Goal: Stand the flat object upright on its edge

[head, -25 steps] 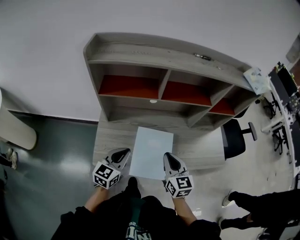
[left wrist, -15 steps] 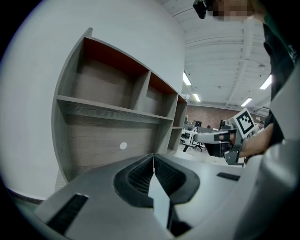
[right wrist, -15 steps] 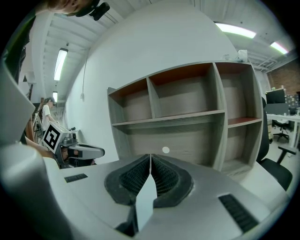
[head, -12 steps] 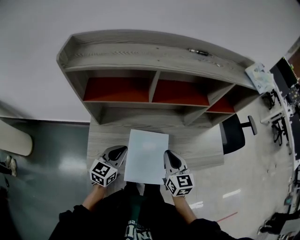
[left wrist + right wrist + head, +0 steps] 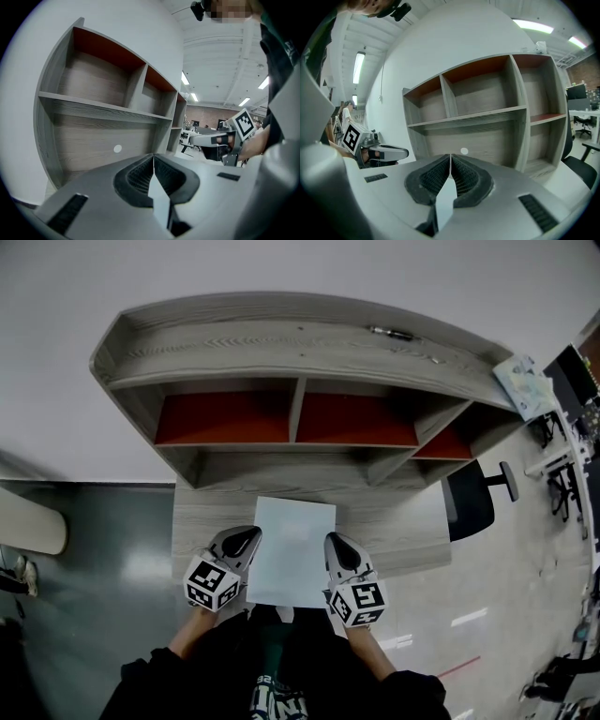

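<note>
I'm seeing the flat sheet [image 5: 295, 554] looking smooth and matt, desk [image 5: 202, 521] and shelf unit [image 5: 281, 343] showing grey woodgrain, floor [image 5: 112, 540] shining glossy

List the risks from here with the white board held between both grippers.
1. The left gripper and right gripper each pinch only a narrow strip at a side edge of the white board, so it may slip or pivot out when tilted.
2. The board looks thin. Stood on the desk, it may tip over unless it leans against the shelf unit.
</note>
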